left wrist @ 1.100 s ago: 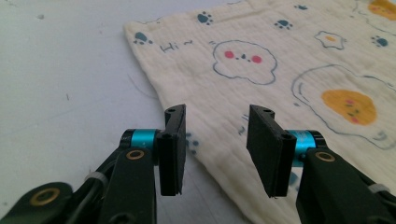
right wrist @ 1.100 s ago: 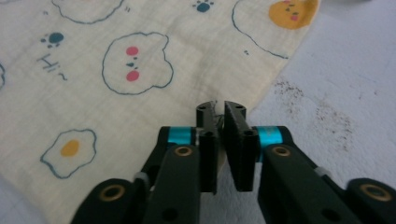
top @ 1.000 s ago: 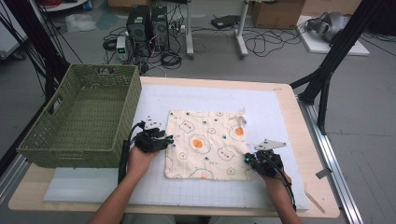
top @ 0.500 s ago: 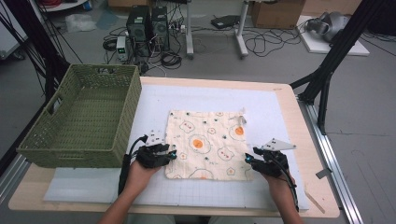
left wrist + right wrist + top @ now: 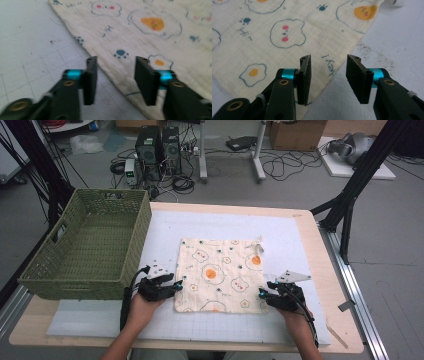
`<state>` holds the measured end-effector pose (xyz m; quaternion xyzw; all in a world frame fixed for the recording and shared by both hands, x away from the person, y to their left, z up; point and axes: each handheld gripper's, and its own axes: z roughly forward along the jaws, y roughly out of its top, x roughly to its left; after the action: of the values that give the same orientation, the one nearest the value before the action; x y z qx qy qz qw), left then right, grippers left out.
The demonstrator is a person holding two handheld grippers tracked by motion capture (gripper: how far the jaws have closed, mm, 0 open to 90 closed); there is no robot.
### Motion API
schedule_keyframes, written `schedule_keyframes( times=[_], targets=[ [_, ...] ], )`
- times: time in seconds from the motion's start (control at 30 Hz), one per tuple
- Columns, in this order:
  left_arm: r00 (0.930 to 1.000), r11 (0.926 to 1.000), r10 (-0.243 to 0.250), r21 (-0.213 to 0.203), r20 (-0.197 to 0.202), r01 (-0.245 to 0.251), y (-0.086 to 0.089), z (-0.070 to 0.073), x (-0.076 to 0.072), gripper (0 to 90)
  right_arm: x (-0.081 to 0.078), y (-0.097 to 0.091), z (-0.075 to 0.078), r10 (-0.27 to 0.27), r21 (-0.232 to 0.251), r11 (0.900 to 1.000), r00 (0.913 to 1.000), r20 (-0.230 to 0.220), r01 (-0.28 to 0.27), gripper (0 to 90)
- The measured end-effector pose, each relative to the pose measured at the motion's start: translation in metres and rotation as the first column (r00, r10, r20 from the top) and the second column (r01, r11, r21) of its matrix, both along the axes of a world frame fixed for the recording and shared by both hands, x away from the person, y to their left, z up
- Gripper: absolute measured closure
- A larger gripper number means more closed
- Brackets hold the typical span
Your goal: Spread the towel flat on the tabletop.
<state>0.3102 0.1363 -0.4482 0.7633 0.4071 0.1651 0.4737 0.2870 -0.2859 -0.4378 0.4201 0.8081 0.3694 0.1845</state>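
Cream printed cloth point(image 5: 220, 275) flat between parted grippers

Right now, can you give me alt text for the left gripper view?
The left gripper hangs open over the edge of a cream cloth printed with fried eggs and paw marks. One jaw stands over the cloth, the other over the white gridded mat.

The cloth point(image 5: 287, 37) carries small blue handwritten scribbles. One, up and to the left of the right gripper's point(image 5: 328, 72) jaws, seems to read "Hi"; another just ahead between the jaws is too loose to read. Nothing else bears legible writing.
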Motion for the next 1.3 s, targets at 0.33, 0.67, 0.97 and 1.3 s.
schedule_keyframes(
  times=[0.33,0.67,0.97,1.3],
  targets=[
    [0.9967,0.9884,0.014,-0.152,0.08,-0.002,0.011,0.011,-0.002,20.4,-0.008,-0.021,0.012,-0.083,0.082,0.9938,0.991,0.105,0.074,27.3],
    [0.9937,0.9855,-0.043,-0.159,0.103,0.059,0.006,0.014,-0.009,20.4,-0.015,-0.041,0.022,-0.187,0.176,0.9725,0.963,0.194,0.153,11.2],
    [0.9942,0.9871,-0.022,-0.156,0.105,0.039,0.007,0.014,-0.006,20.7,-0.016,-0.044,0.02,-0.164,0.151,0.9791,0.9679,0.19,0.137,11.1],
    [0.9945,0.9857,-0.008,-0.167,0.105,0.025,0.011,0.012,-0.004,20.7,-0.013,-0.044,0.019,-0.15,0.122,0.9843,0.9691,0.196,0.128,11.1]
  ],
)
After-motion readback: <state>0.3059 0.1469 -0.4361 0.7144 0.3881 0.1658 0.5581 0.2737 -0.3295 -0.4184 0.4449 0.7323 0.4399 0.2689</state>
